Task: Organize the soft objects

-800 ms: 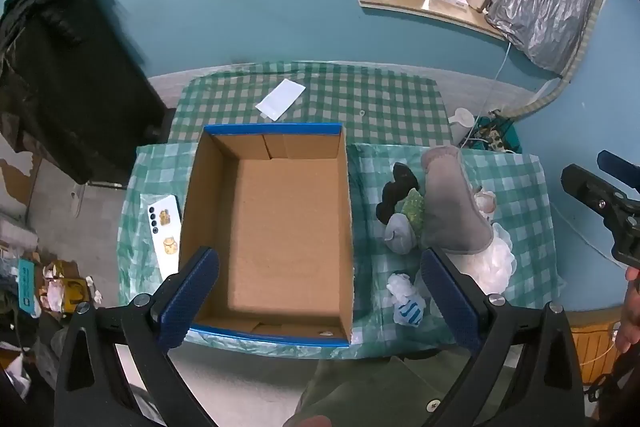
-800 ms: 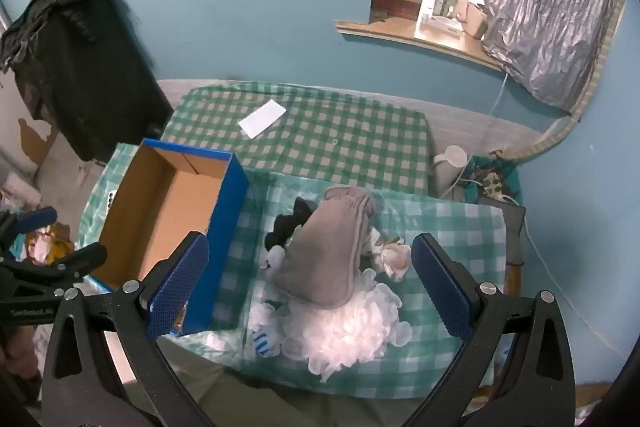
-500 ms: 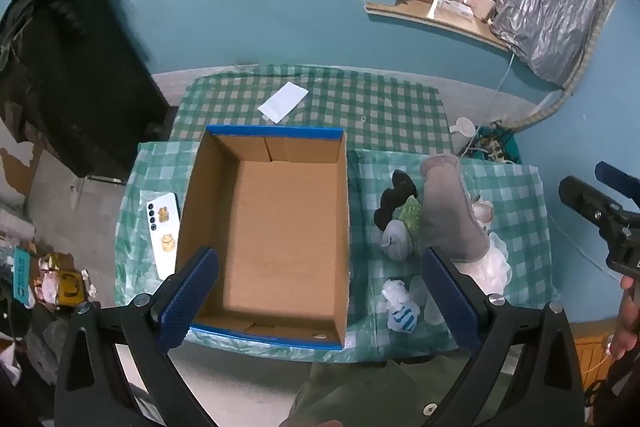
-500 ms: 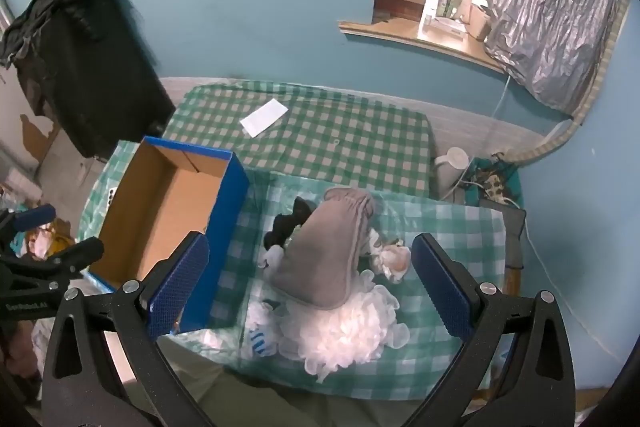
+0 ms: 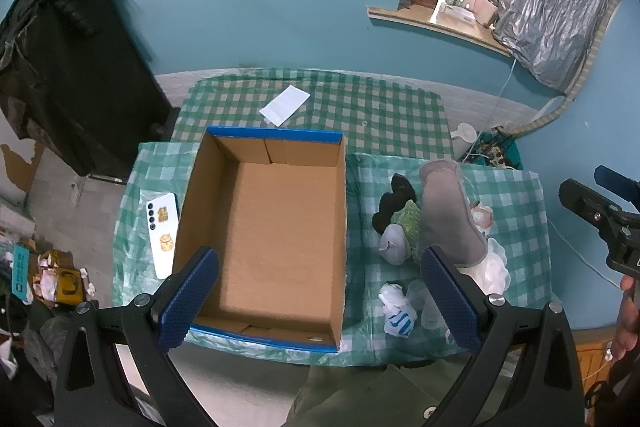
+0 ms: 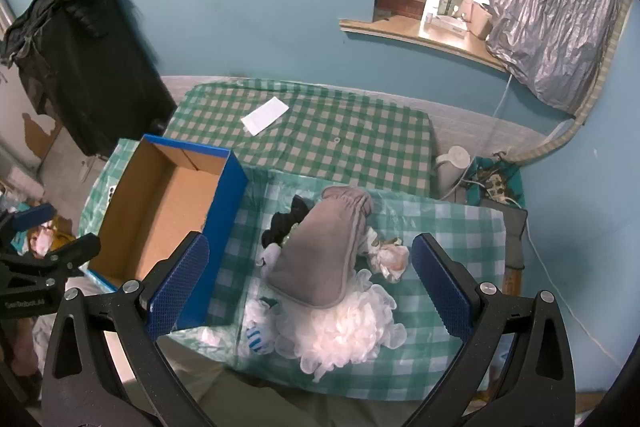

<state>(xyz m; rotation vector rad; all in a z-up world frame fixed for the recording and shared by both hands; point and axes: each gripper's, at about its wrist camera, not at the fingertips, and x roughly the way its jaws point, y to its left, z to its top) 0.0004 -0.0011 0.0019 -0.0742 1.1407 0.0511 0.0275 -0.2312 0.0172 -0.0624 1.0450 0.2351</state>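
An empty cardboard box with blue outer sides stands on the green checked tablecloth. To its right lies a pile of soft things. A grey fabric pouch rests on a white ruffled piece, beside black cloth, a green item, a white sock and a white-and-blue sock. My left gripper hovers open high above the box. My right gripper hovers open high above the pile. Neither holds anything.
A white phone lies left of the box, and a white envelope behind it. A white kettle and cables sit off the table's right end. Dark clothes hang at the left wall. The table's near edge is just below me.
Both views have shifted only slightly. The jaws stay wide and nothing on the table has moved.
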